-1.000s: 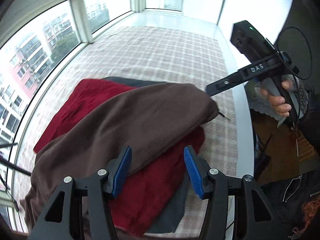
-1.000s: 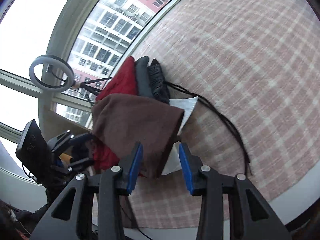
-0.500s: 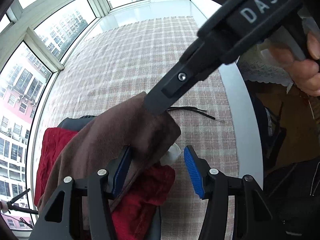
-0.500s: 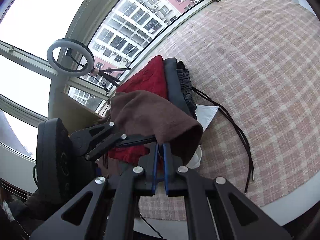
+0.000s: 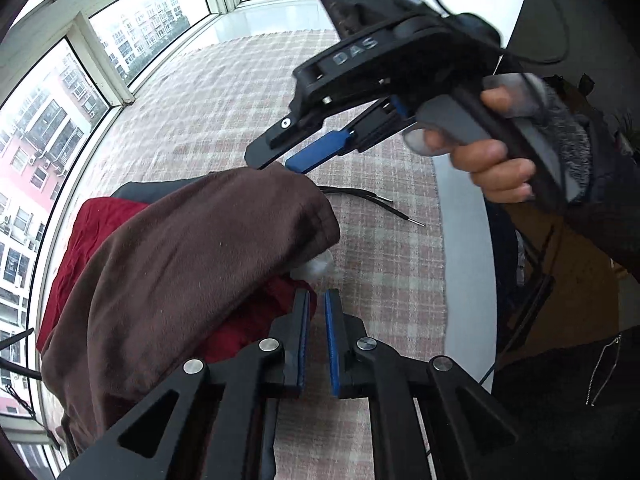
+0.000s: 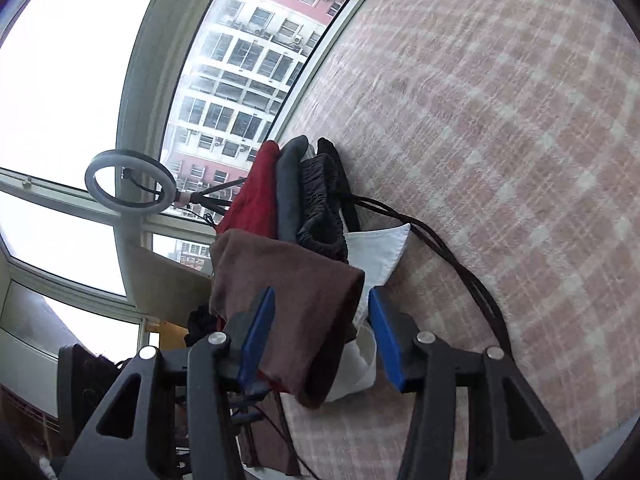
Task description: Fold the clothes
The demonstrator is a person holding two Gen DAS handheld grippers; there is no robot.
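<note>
A brown garment (image 5: pixel 180 264) lies on top of a stack with a red garment (image 5: pixel 72 256) and a dark grey one (image 5: pixel 136 192) on the pink checked cloth. In the right wrist view the brown garment (image 6: pixel 288 280) tops the red (image 6: pixel 256 196), grey (image 6: pixel 290 192) and black (image 6: pixel 320 200) pieces, with a white piece (image 6: pixel 376 248) beside them. My left gripper (image 5: pixel 316 312) is nearly shut at the red garment's corner, with nothing clearly between its pads. My right gripper (image 6: pixel 320 332) is open around the brown garment's near edge; it also shows in the left wrist view (image 5: pixel 280 160).
Black drawstrings (image 6: pixel 452 256) trail from the stack across the checked cloth (image 6: pixel 500 100). Windows run along the far side. A ring light (image 6: pixel 130 186) stands by the window. The table's white edge (image 5: pixel 464 248) is to the right of the stack.
My right gripper was shut on the brown garment's edge and has opened and let it go. My left gripper has closed to a narrow gap. The brown garment now rests on the stack.
</note>
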